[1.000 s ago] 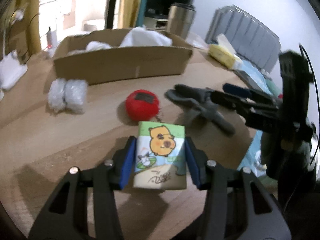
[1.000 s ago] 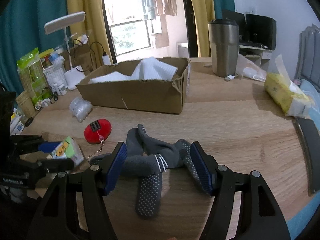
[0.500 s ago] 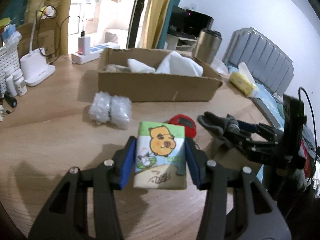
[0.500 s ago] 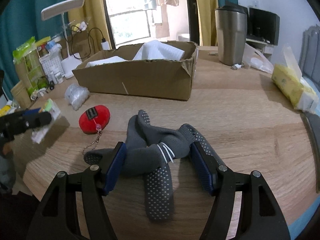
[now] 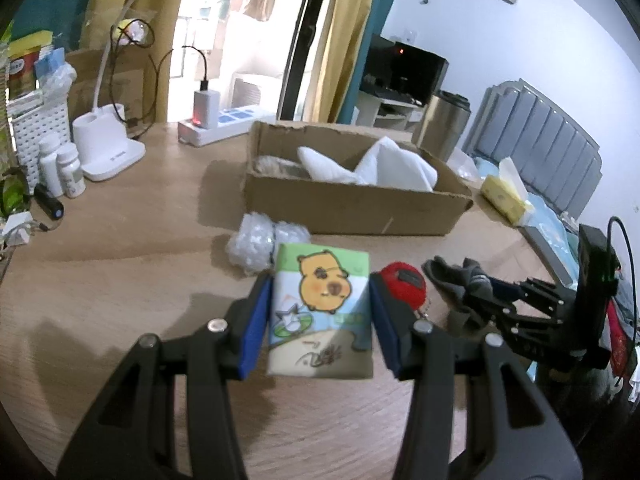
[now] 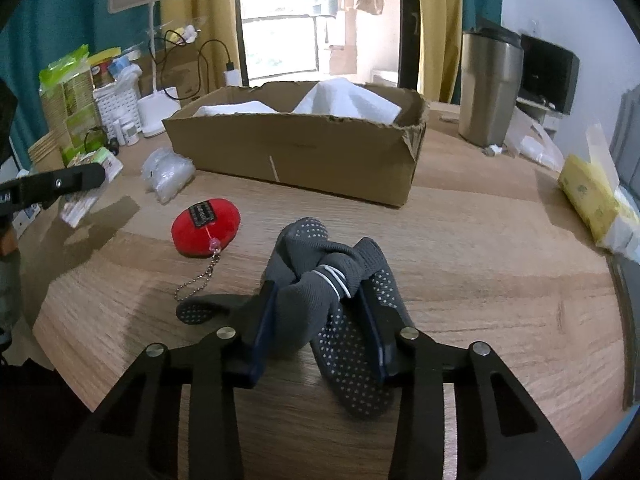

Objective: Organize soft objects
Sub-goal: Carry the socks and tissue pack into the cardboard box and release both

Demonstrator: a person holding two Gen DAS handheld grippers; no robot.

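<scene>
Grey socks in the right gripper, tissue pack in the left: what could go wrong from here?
1. The right gripper is closing on only the middle of the grey socks; loose toes trail on the table and could drag or slip free.
2. The trailing sock lies near the red keychain and could snag its chain on lifting.
3. The left gripper holds the tissue pack by its soft sides; it might slip out before reaching the cardboard box.

Left claw (image 5: 320,312) clamped, tilted downward; right claw (image 6: 318,320) closing, pointing down.

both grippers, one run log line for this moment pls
left gripper: holds tissue pack lifted | right gripper: closing on grey socks | cardboard box: behind
</scene>
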